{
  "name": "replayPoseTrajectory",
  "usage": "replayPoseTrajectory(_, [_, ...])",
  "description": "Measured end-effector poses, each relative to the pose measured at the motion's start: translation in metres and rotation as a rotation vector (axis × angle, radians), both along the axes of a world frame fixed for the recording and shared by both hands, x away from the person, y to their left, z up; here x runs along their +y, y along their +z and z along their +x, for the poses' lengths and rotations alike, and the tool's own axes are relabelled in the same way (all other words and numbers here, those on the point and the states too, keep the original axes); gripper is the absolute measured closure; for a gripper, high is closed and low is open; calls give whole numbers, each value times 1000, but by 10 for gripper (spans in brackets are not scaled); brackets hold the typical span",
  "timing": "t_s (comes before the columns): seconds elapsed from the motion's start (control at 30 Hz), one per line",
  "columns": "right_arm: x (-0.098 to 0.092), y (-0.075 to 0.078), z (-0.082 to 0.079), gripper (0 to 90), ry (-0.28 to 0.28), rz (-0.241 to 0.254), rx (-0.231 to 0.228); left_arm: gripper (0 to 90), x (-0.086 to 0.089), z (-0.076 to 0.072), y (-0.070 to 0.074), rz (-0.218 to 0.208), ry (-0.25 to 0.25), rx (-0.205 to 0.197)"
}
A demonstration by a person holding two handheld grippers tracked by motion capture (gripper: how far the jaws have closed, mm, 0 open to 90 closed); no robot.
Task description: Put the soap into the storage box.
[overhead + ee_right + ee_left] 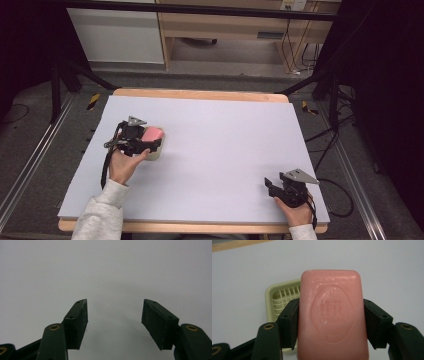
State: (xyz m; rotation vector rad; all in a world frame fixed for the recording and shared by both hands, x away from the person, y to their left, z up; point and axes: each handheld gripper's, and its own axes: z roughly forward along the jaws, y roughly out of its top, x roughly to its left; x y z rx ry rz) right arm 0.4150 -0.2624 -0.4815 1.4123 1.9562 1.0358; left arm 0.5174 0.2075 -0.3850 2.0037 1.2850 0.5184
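Over on the left side of the white table (215, 150), the person's left hand (122, 167) holds the left gripper (145, 142), and its jaws are clamped on a pink bar of soap (332, 315) — one black pad pressed to each long side, the stamped face turned toward the camera. The soap sits raised above a pale cream soap dish (279, 296) with a slatted grid floor; from the gripper's own view the bar covers most of the dish, leaving its near-left corner showing. Whether the bar touches the dish I cannot tell.

Across the bare middle of the table and well apart, near the front right corner, the right hand (299, 212) holds the right gripper (270, 187) — its jaws spread wide with nothing between them, just plain white surface beyond.
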Motion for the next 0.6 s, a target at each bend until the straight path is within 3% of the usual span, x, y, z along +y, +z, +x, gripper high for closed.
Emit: replayPoseTrajectory(0.6, [0,-1,1,379,1,-4,-1,371,8,18,-9,12,49,20])
